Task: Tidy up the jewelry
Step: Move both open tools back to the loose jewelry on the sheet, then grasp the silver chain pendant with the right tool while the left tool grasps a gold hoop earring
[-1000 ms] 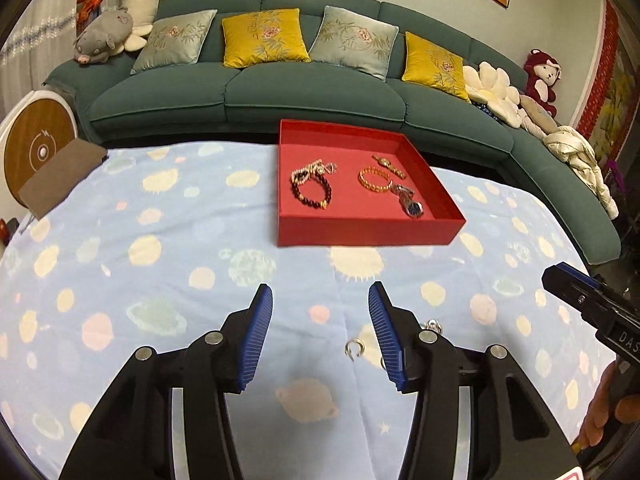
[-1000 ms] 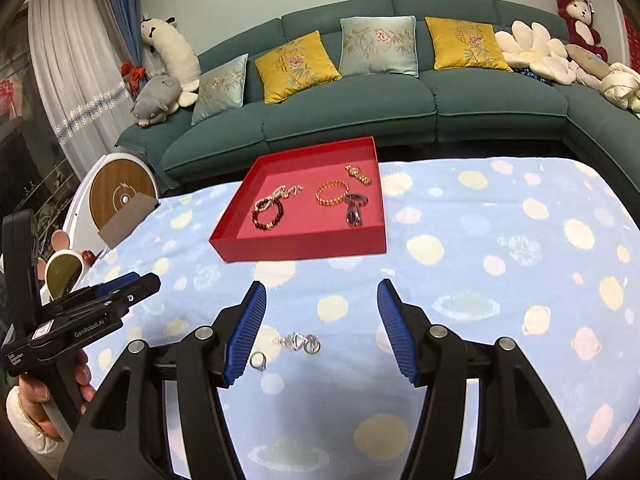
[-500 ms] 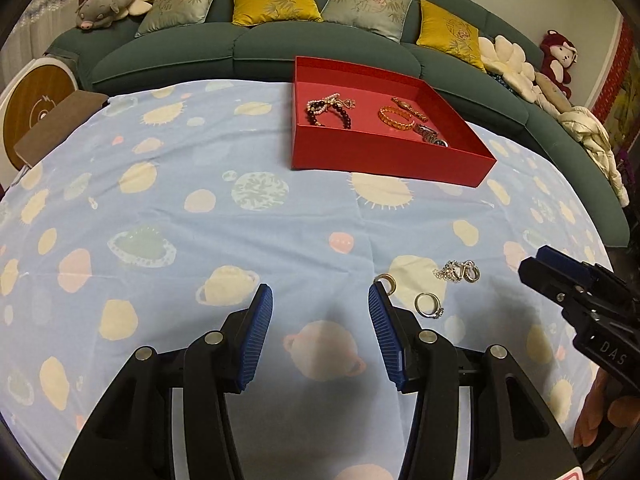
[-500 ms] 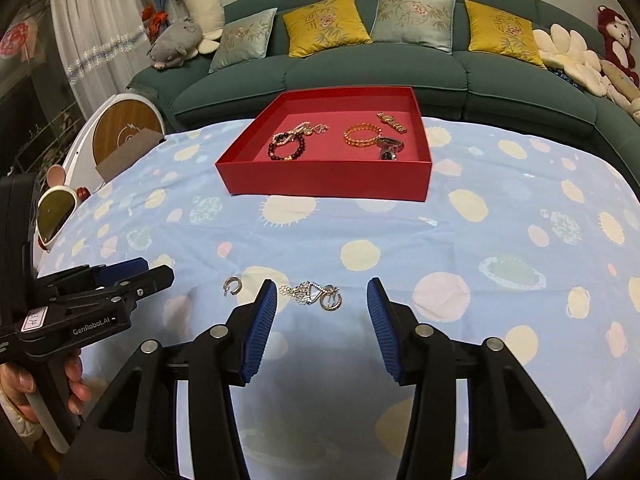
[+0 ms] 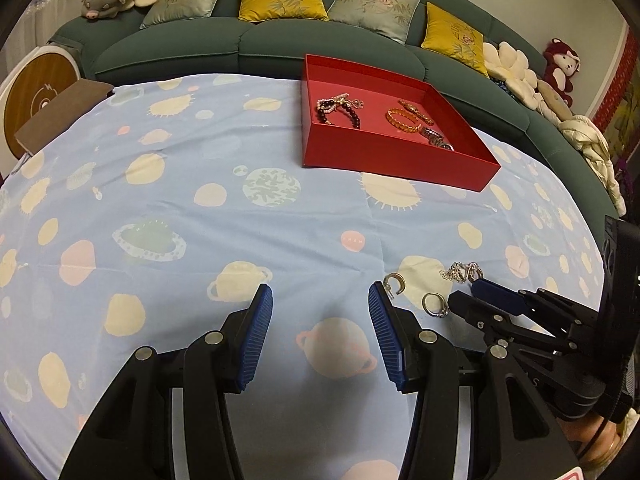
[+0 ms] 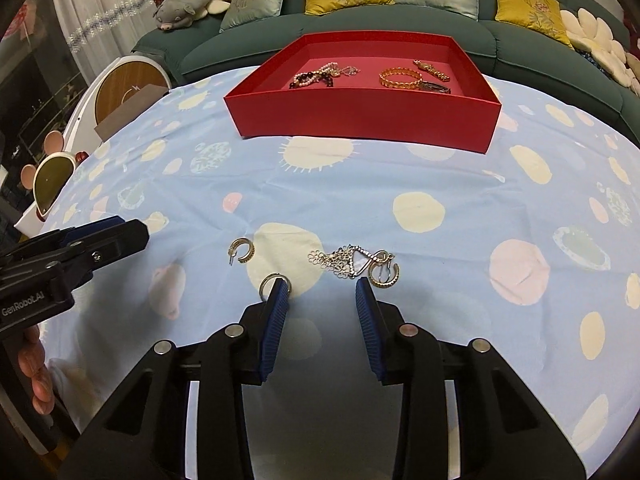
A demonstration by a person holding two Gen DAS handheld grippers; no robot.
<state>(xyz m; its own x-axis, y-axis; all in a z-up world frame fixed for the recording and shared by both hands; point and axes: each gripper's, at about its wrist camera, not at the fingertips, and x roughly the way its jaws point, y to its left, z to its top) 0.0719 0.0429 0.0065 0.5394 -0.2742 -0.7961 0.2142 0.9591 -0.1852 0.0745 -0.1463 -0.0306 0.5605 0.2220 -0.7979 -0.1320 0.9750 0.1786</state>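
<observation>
While the right gripper (image 6: 320,296) narrows its spread fingers above the silver pendant tangle (image 6: 344,261) lying near the table's (image 6: 460,160) near edge, it should centre over the pendant before pinching, as the left gripper (image 5: 320,300) hovers empty, fingers spread.

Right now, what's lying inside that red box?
Inside the red box lie a dark bead bracelet, a pearly strand, a gold bangle, a gold watch and a darker piece. Its near wall hides the front floor.
</observation>
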